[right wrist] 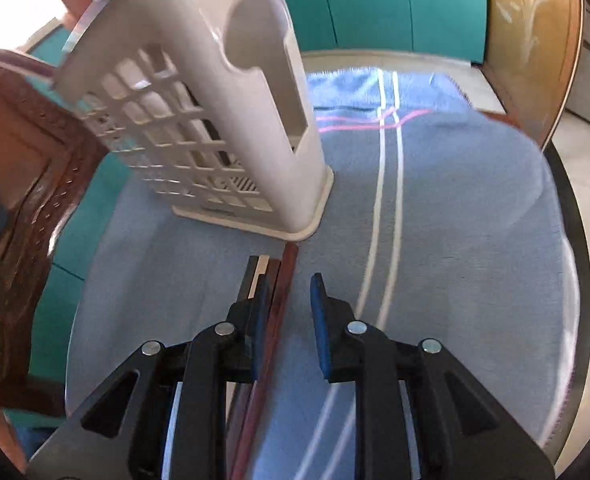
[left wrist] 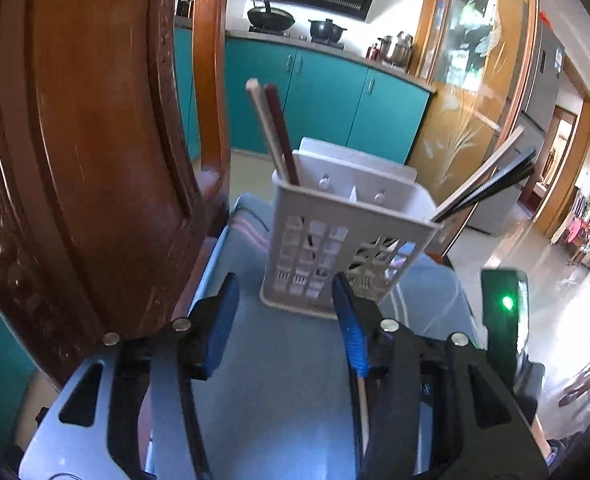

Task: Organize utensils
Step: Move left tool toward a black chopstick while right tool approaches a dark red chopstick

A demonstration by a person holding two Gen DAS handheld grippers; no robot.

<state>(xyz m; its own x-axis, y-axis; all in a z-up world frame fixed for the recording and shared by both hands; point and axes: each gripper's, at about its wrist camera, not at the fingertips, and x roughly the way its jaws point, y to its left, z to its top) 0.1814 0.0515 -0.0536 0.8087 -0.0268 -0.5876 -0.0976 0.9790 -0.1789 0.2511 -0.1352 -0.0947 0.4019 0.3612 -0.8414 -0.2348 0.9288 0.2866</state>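
While two chopsticks [left wrist: 273,132] stand in the holder [left wrist: 347,240] (upper centre), the left tool [left wrist: 287,312] gapes below; the right tool [right wrist: 289,304] is apart around loose chopsticks [right wrist: 283,280].

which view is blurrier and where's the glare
Right wrist view: motion smear on the blue cloth edge and wooden chair. Left wrist view: sharper; the utensil basket is crisp, with blown-out glare on the floor at right.

Teal kitchen cabinets [left wrist: 327,92], carved wood chair [left wrist: 75,152], prob. sunlit.
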